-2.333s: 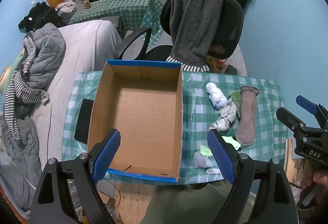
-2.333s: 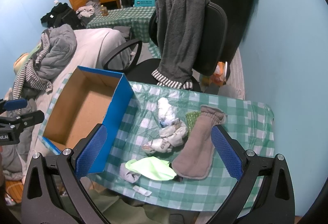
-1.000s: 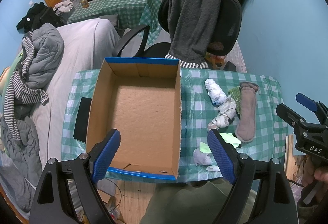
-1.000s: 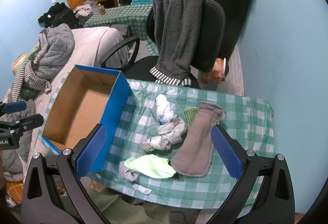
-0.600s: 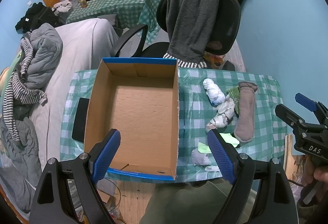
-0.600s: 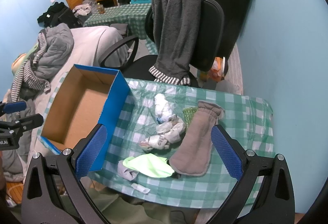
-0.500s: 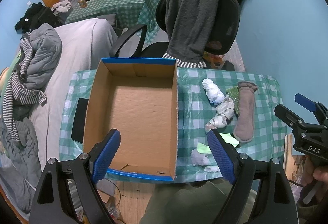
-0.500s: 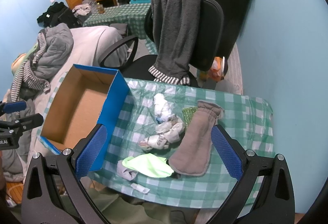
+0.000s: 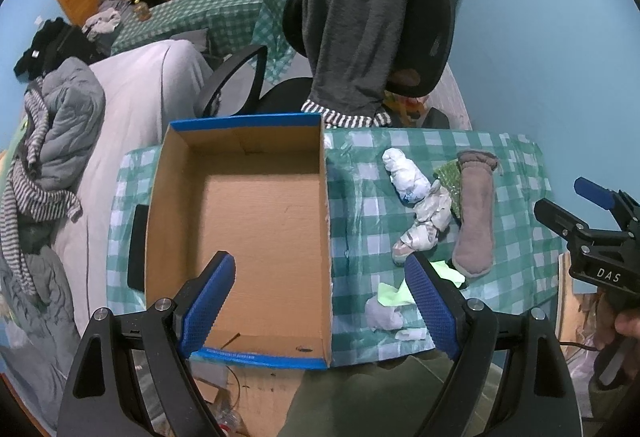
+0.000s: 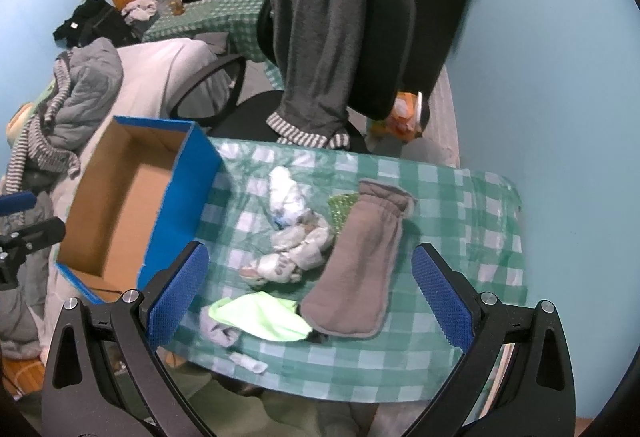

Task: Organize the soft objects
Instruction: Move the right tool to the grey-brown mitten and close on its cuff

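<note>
Nothing has gone into the cardboard box (image 9: 256,221) yet, so the step in hand looks like the first pick from the heap of soft things on the table (image 10: 460,197). The brown mitten (image 10: 360,261) is probably the easiest start: it lies flat and on top, its toe end touching the neon-green cloth (image 10: 260,317), so pinching it mid-body should lift it clear without dragging the white socks (image 10: 296,233) beside it. The grey sock (image 10: 218,331) near the table's front edge could slide off if nudged. The right hand-held gripper (image 10: 310,289) hovers above the heap, jaws wide apart and holding nothing, aimed down at the mitten and cloth. The left hand-held gripper (image 9: 320,301) hangs over the box's near end, its jaws likewise spread and empty.
</note>
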`<action>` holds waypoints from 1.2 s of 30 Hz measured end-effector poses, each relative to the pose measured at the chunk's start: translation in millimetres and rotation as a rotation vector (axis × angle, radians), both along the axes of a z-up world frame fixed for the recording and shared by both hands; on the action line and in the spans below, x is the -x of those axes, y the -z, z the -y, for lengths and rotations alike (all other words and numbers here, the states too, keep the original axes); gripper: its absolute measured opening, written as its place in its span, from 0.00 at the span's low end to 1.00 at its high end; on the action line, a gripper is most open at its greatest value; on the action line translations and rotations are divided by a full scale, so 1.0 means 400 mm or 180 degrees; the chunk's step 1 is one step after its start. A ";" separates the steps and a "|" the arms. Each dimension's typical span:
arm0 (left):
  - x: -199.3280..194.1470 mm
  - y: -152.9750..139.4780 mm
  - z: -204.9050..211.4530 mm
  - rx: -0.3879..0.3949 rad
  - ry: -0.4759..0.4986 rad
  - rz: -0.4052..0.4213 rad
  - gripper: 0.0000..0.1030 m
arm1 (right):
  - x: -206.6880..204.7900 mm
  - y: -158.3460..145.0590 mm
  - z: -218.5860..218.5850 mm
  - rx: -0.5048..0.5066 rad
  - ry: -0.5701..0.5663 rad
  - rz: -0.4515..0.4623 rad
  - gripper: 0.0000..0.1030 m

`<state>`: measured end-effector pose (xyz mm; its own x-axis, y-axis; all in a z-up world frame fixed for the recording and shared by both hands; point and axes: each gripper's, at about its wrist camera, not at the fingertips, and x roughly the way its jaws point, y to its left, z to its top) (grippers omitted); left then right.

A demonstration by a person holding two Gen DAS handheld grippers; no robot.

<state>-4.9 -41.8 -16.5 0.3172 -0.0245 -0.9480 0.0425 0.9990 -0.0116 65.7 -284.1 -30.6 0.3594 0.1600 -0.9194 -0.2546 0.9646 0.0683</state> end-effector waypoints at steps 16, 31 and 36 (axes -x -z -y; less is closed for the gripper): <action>-0.109 0.109 0.101 -0.0096 0.0375 -0.0278 0.85 | -0.065 0.125 0.088 0.0003 0.0282 -0.0405 0.98; -0.164 0.227 0.196 -0.0094 0.0636 -0.0503 0.85 | -0.106 0.264 0.109 0.0049 0.0317 -0.0677 0.98; -0.173 0.273 0.221 -0.0136 0.0733 -0.0597 0.85 | -0.111 0.309 0.106 0.0123 0.0285 -0.0771 0.98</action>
